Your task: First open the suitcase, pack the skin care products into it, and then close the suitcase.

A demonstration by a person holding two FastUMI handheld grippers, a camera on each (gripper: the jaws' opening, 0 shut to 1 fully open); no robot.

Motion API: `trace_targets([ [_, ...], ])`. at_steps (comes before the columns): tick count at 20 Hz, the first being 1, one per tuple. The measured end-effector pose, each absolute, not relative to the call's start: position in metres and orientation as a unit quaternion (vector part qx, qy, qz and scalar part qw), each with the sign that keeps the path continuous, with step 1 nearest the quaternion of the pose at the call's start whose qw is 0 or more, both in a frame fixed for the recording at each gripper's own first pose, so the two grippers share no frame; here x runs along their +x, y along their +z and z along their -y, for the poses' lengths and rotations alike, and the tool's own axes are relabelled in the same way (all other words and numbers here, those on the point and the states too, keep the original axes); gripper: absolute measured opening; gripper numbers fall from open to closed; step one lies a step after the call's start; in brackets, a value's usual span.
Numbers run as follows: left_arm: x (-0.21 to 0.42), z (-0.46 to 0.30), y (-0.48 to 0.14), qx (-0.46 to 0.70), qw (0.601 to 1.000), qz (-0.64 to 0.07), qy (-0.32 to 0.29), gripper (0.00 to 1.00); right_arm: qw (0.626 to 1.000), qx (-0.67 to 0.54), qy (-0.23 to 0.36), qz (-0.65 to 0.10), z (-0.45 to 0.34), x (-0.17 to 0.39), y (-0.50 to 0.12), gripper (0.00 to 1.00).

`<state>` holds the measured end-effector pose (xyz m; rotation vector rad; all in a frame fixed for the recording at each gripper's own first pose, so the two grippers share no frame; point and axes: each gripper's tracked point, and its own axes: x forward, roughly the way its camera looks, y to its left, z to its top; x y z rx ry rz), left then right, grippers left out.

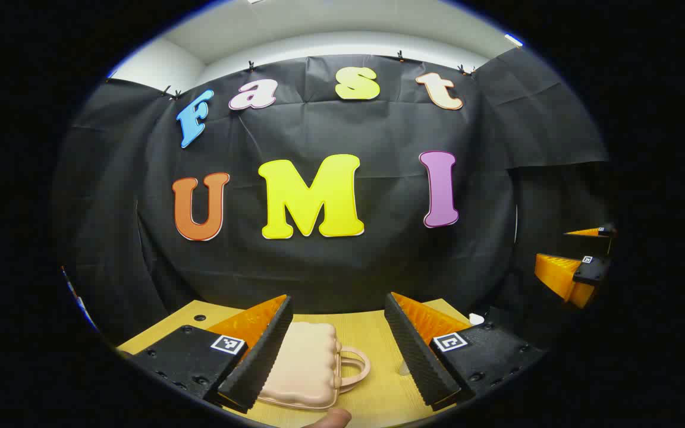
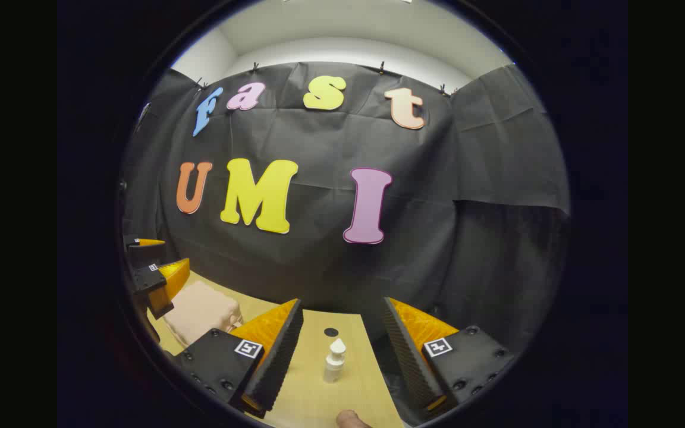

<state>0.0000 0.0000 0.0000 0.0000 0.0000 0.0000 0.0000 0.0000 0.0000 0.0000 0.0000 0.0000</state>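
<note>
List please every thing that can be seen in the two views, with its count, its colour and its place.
suitcase: one, pale pink, closed, lying on the table ahead of the left gripper, its handle toward the right in the left gripper view.
skin care bottle: one, white, upright on the table between the right gripper's fingers, not touched.
table: one, light wood, under everything.
hole in the table: one, dark, round, just behind the bottle.
booth wall: black cloth behind the table.
left gripper: one, open, above the suitcase.
right gripper: one, open, around the bottle with gaps on both sides.
fingertip: one in each view, at the bottom edge.
</note>
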Motion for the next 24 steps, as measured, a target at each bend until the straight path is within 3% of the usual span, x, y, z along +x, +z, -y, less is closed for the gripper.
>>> trace_targets([
  [19,-0.001,0.004,-0.026,0.023,1.0,-0.013,-0.002,0.99,1.0,0.005,-0.005,-0.024,0.008,0.002,-0.02,0.8],
  [24,0.028,0.004,-0.065,0.115,0.993,-0.012,0.0,0.99,0.999,-0.004,-0.027,-0.04,0.031,0.001,-0.039,0.8],
])
